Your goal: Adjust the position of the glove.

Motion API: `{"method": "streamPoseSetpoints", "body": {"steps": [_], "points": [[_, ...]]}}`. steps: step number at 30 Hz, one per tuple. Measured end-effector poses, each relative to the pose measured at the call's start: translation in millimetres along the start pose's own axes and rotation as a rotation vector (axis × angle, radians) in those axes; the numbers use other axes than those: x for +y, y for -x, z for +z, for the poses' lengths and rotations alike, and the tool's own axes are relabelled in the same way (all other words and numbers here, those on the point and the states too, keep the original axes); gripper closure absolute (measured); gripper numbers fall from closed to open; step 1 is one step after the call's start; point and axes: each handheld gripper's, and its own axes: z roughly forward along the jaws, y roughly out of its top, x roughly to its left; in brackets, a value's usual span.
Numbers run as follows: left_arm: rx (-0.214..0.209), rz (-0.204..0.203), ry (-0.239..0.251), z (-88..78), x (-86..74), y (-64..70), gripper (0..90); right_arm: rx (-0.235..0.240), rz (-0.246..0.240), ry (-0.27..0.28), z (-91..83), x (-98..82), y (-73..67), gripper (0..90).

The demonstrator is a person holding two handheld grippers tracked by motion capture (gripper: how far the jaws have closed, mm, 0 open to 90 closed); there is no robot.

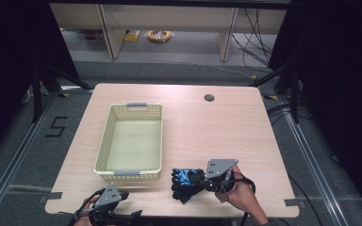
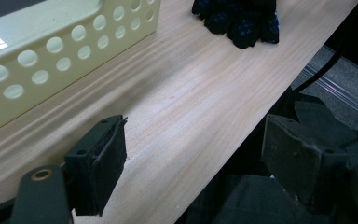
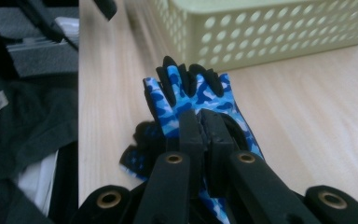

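Note:
A blue camouflage glove [image 3: 191,93] with black fingertips lies on the table in front of the basket, on top of a darker dotted glove [image 3: 137,156]. In the high view the glove pair [image 1: 184,180] is a dark heap near the front edge. My right gripper [image 3: 201,119] is shut, its jaws pinched together on the blue glove's fabric; from above the right gripper [image 1: 199,181] points left. My left gripper [image 2: 200,144] stands open at the table's front edge with nothing between its jaws, one jaw over the wood and one past the edge. From there the gloves [image 2: 240,18] lie farther off.
A pale yellow perforated basket [image 1: 104,136] stands left of centre, with nothing showing inside it; its wall [image 2: 51,46] is close to my left gripper [image 1: 129,205]. A round cable hole [image 1: 209,98] sits at the table's back right. Bare wood stretches across the right half.

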Motion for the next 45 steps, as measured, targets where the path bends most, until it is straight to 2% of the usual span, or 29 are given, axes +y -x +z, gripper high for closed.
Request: {"method": "streamPoseSetpoints", "body": {"steps": [1, 2, 4, 5, 8, 10, 11, 12, 13, 15, 16, 19, 22, 24, 27, 29, 31, 32, 34, 35, 36, 37, 38, 39, 40, 41, 42, 43, 45], "points": [[0.002, -0.023, 0.001, 0.8, -0.6, 1.0, 21.5, 0.005, -0.002, -0.007, 0.8, -2.5, -0.5, 88.9], [0.004, -0.022, 0.004, 1.0, -0.7, 1.1, 21.5, 0.01, -0.007, -0.013, 1.5, -5.3, -0.4, 88.9], [-0.02, -0.019, 0.005, 0.6, 0.0, 1.4, 21.5, 0.024, 0.001, -0.025, 1.5, -11.4, -0.9, 88.8], [-0.007, -0.013, 0.011, 1.3, -0.4, 1.3, 21.5, 0.027, 0.013, -0.027, 1.6, -14.2, -1.4, 88.6], [-0.006, -0.015, 0.015, 2.5, -0.7, 1.8, 21.5, 0.054, 0.009, -0.047, 3.5, -21.3, -3.2, 88.0], [-0.007, -0.022, 0.016, 3.1, -0.9, 2.2, 21.5, 0.065, 0.021, -0.086, 6.0, -24.5, -6.4, 87.3], [-0.011, -0.02, 0.009, 2.6, -0.7, 1.8, 21.5, 0.066, -0.003, -0.097, 9.0, -25.8, -7.0, 87.2], [-0.003, -0.011, 0.007, 2.4, -0.9, 1.4, 21.5, 0.068, 0.015, -0.11, 9.4, -26.3, -8.6, 87.0], [-0.008, -0.022, 0.013, 2.9, -0.8, 1.8, 21.5, 0.066, 0.016, -0.126, 10.7, -26.5, -10.0, 86.4], [-0.011, -0.021, 0.007, 2.3, -0.7, 1.5, 21.5, 0.07, -0.004, -0.124, 11.9, -26.3, -9.3, 85.3], [-0.008, -0.022, 0.013, 2.8, -0.9, 1.8, 21.5, 0.06, 0.015, -0.128, 10.9, -26.2, -10.4, 84.8], [-0.007, -0.01, 0.005, 2.1, -0.8, 1.1, 21.5, 0.053, 0.02, -0.121, 9.8, -25.1, -10.2, 79.6], [-0.007, -0.021, 0.015, 2.9, -0.9, 1.7, 21.5, 0.025, 0.085, -0.107, 4.9, -22.4, -11.3, 71.9], [-0.005, -0.009, 0.001, 2.1, -0.8, 1.4, 21.5, -0.043, 0.192, -0.09, -1.1, -19.4, -10.0, 64.4], [0.004, -0.013, -0.013, 3.0, -1.3, 1.8, 21.5, -0.125, 0.294, -0.073, -11.8, -18.3, -4.2, 61.1], [-0.011, -0.024, 0.019, 5.3, -1.0, 4.0, 21.5, -0.19, 0.404, -0.057, -18.6, -21.3, 1.7, 59.3], [-0.015, -0.007, -0.002, 4.7, -0.1, 3.7, 21.6, -0.223, 0.471, -0.063, -21.3, -25.2, 4.8, 57.3], [-0.009, -0.014, -0.014, 5.3, 0.0, 3.6, 21.6, -0.235, 0.492, -0.062, -20.7, -27.2, 5.6, 57.4], [-0.041, -0.044, 0.015, 8.0, 1.4, 6.4, 21.8, -0.225, 0.507, -0.098, -19.5, -30.3, 7.9, 57.0], [-0.047, -0.048, 0.02, 9.7, 2.0, 6.4, 22.1, -0.236, 0.514, -0.081, -16.2, -31.7, 8.7, 56.9], [-0.05, -0.064, 0.013, 11.4, 3.0, 7.4, 22.2, -0.224, 0.549, -0.097, -15.2, -30.9, 7.5, 56.5], [-0.048, -0.06, 0.008, 12.7, 3.8, 7.3, 22.3, -0.225, 0.546, -0.078, -11.6, -32.2, 9.9, 55.3], [-0.06, -0.061, 0.027, 15.3, 5.7, 9.0, 22.4, -0.21, 0.554, -0.107, -12.8, -31.3, 11.0, 54.7], [-0.063, -0.081, 0.023, 16.9, 6.7, 10.2, 22.5, -0.211, 0.562, -0.094, -9.8, -31.2, 12.4, 54.1], [-0.06, -0.054, 0.01, 18.0, 9.0, 9.5, 22.5, -0.21, 0.562, -0.101, -8.8, -31.2, 13.6, 53.6], [-0.079, -0.053, 0.013, 20.3, 11.5, 10.4, 22.7, -0.21, 0.57, -0.105, -7.0, -30.9, 14.5, 53.1], [-0.08, -0.075, 0.022, 23.8, 14.4, 13.3, 22.8, -0.204, 0.584, -0.109, -5.3, -30.8, 15.4, 53.1], [-0.083, -0.073, 0.021, 25.5, 16.6, 14.2, 23.0, -0.21, 0.595, -0.132, -4.4, -30.0, 16.4, 52.5], [-0.087, -0.053, 0.021, 30.4, 22.6, 16.0, 23.4, -0.213, 0.596, -0.113, 0.5, -30.8, 17.5, 52.0]]}}
